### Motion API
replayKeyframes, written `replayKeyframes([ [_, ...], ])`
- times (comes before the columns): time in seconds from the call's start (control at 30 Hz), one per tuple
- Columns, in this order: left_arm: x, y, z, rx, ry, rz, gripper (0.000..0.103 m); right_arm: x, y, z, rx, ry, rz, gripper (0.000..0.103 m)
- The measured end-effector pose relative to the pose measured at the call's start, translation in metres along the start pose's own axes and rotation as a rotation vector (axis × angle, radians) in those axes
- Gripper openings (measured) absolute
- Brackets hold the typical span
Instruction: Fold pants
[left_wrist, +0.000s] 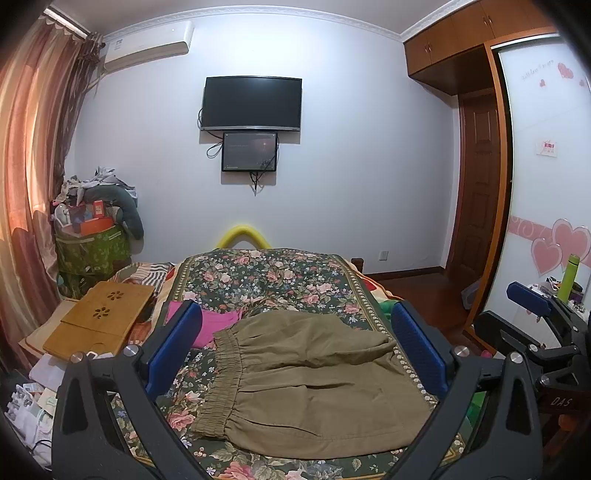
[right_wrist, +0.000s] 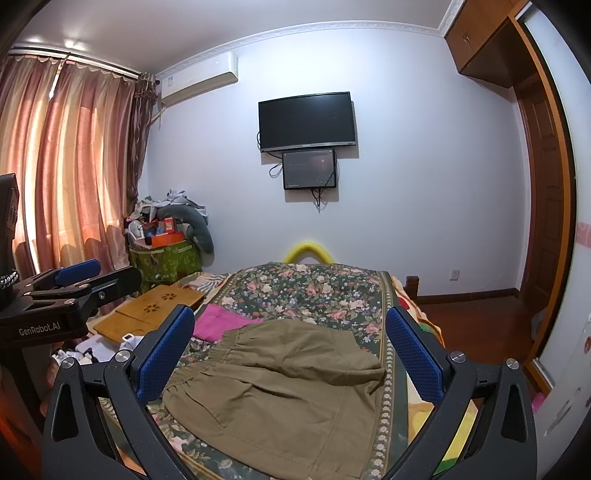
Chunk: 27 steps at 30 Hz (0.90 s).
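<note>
we hold both the left gripper (left_wrist: 295, 350) and right gripper (right_wrist: 291, 350) spread wide and empty over the olive pants (left_wrist: 314, 384) (waistband leftward, length running right) on the floral bedspread (left_wrist: 266, 277).

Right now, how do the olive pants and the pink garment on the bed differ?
The olive pants lie nearest the camera, almost fully in view, while the pink garment lies behind them, partly covered by their waistband edge. The pants are dull olive with a gathered elastic waistband; the pink garment is bright, its kind unclear. Both rest on the floral bedspread, untouched by either claw.
</note>
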<state>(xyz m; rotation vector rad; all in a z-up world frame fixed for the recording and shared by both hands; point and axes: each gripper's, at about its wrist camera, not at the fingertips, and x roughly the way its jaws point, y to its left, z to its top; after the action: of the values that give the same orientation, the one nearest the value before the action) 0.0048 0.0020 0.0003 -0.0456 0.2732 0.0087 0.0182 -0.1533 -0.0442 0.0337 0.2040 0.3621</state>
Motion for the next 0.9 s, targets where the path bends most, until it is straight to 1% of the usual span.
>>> replayKeyframes([
  [0.9, -0.0003, -0.0024, -0.0001, 0.004, -0.003, 0.006, 0.103, 0.0037, -0.0021, -0.0032, 0.006, 0.006, 0.0, 0.103],
])
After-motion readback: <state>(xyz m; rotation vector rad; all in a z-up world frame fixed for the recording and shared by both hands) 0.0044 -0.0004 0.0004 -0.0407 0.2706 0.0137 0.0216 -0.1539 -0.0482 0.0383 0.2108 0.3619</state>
